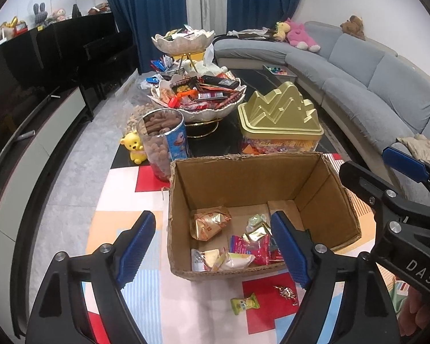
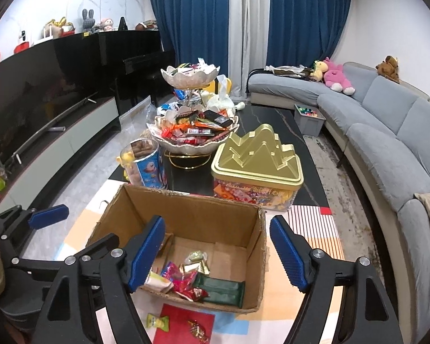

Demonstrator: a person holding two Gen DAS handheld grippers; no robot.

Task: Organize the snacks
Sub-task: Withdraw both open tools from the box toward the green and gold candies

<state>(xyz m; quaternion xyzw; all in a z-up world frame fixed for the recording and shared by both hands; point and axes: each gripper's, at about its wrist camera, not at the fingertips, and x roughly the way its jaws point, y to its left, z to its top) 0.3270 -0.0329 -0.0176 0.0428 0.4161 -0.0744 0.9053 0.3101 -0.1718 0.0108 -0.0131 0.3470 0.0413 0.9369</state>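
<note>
item: green-wrapped sweet [image 1: 245, 304] and foil sweet [image 1: 285, 291], loose beside cardboard box [image 1: 341, 200]; light, crinkly, slippery; pinch mid-body. left gripper [image 1: 212, 246], right gripper [image 2: 218, 253]: jaws wide, empty.

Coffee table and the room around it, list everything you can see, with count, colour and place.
cardboard box: one, brown, open, near end of table
wrapped snacks in box: several, gold, red, green, white
loose candies: two, green and gold-red, on mat before box
gold-lidded tin: one, behind box
snack jar: one, clear, left of tin
tiered snack bowls: cream, heaped, mid-table
bear figure: yellow, beside jar
sofa: grey, right
left tongs: open, empty
right tongs: open, empty
</note>
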